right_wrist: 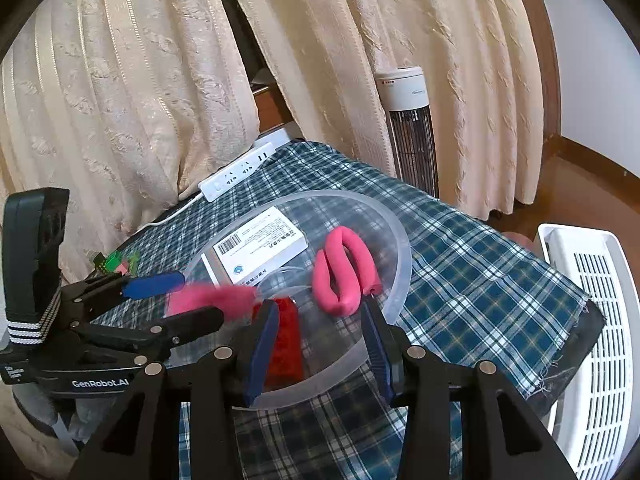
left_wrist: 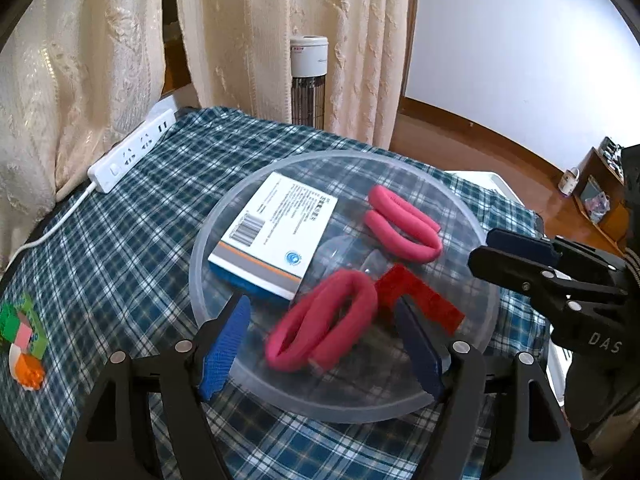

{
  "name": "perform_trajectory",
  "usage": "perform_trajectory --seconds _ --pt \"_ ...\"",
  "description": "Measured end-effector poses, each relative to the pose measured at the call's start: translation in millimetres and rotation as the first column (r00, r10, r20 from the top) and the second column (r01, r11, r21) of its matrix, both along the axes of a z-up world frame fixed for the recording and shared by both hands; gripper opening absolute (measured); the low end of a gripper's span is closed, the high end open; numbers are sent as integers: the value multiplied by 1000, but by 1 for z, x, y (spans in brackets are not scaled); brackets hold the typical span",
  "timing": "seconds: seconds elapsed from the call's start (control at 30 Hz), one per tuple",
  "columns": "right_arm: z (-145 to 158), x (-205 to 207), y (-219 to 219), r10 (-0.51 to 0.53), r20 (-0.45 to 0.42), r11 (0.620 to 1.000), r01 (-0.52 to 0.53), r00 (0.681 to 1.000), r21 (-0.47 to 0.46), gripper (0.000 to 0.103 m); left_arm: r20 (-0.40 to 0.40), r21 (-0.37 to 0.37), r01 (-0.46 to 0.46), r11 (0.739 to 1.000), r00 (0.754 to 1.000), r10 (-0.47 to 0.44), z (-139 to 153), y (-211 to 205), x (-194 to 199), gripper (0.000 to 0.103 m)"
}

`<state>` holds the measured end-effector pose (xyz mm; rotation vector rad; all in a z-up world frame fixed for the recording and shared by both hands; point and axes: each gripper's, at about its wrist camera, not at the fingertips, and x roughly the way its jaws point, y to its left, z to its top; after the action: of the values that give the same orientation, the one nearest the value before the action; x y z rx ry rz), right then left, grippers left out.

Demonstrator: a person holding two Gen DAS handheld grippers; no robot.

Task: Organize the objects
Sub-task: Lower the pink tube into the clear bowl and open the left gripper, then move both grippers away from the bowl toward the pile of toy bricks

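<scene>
Only the left wrist view shows both pink foam rollers (left_wrist: 324, 318) (left_wrist: 404, 222) sharply in the clear bowl (left_wrist: 480, 248) mid-frame, beside one medicine box (left_wrist: 276, 236) and one red brick (left_wrist: 416, 300), with the left gripper (left_wrist: 324, 354) spread empty and the right gripper (right_wrist: 320, 348) gaping empty too.

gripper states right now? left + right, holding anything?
Left gripper: open, pads apart around a blurred folded pink foam roller, not gripping it.
Right gripper: open, empty, over the clear round plastic basin.
</scene>
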<state>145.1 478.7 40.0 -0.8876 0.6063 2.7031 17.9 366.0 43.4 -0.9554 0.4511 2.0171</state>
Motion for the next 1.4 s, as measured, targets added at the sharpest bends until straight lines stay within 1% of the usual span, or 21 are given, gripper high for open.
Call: perform_trajectory --seconds 0.2,0.37,0.53,0.6,0.67,0.73,0.8,0.87,0.97,1.1,1.23,1.4 --pt "1 -3 -3 6 4 1000 -6 1000 4 46 4 20 -23 1000 1000 22 4 -13 0 76" --pt "4 -6 -12 15 4 1000 -15 1000 11 46 -2 19 -50 999 999 50 6 -23 -1 76" --pt "7 -8 -21 24 -1 1000 -24 1000 11 56 -2 23 -96 995 995 97 7 -39 -5 76" --pt "8 -9 -24 25 -2 1000 -25 1000 2 65 -4 25 -116 993 993 116 7 -46 -6 76" --pt "9 -11 -28 28 -4 1000 -28 1000 -11 69 -5 28 -138 990 990 138 9 -55 -9 77" --pt "10 -13 -32 29 -6 999 -29 1000 -14 70 -6 32 -161 986 987 161 10 -65 -11 77" --pt "11 -16 -37 29 -13 999 -29 999 -18 78 -6 36 -182 983 983 182 11 -74 -13 77" --pt "13 -17 -41 32 -21 999 -32 999 -23 80 -9 35 -207 978 978 208 11 -84 -16 78" --pt "15 -22 -52 45 -27 999 -45 999 -16 81 -11 34 -248 968 968 249 12 -101 -22 78" --pt "17 -32 -67 83 -23 997 -83 996 -6 81 -3 36 -314 949 949 314 12 -127 -32 78" --pt "19 -41 -83 121 -19 993 -121 992 4 81 0 28 -384 923 923 384 10 -155 -44 78" --pt "20 -53 -104 167 -12 986 -167 986 18 81 19 22 -468 884 884 467 8 -189 -59 78"
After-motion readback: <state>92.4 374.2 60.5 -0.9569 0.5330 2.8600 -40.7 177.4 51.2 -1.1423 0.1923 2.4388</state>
